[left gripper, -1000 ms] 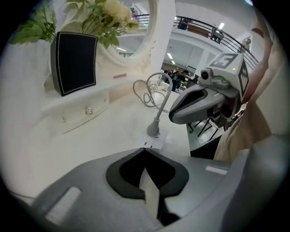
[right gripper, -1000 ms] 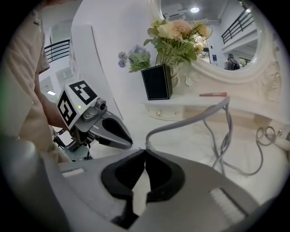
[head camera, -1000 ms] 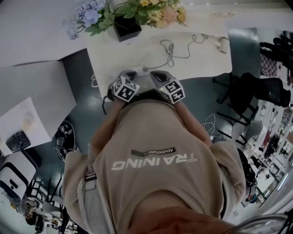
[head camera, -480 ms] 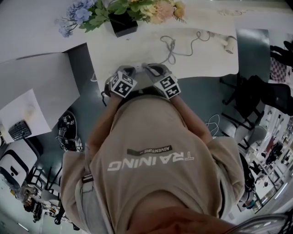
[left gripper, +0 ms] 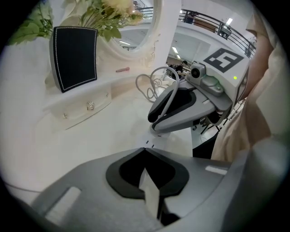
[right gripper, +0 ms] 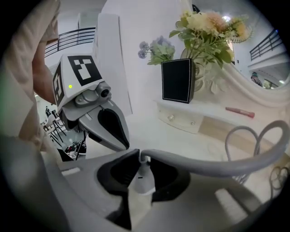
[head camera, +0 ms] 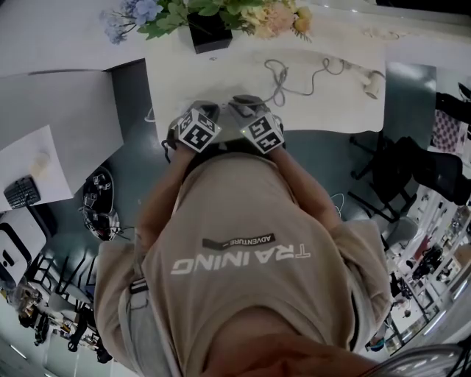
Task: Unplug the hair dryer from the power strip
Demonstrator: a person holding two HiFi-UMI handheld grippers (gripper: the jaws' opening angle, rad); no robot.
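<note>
White vanity top (head camera: 331,110), flowers (head camera: 243,11) at rear. Plug (right gripper: 141,177): white, small, rigid, probably slick, at the near edge and clamped in the right gripper (right gripper: 139,156); best held by its body, not the limp grey cord (right gripper: 217,162) trailing to the dryer (head camera: 373,83) at far right. Left gripper (left gripper: 145,150), just beside: jaws pinched on a thin white piece, seemingly the strip (left gripper: 152,195).

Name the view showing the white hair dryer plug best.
Right gripper view: the white plug sits clamped between the right gripper's jaws, grey cord attached. The left gripper view and head view show only that gripper, hiding the plug.
</note>
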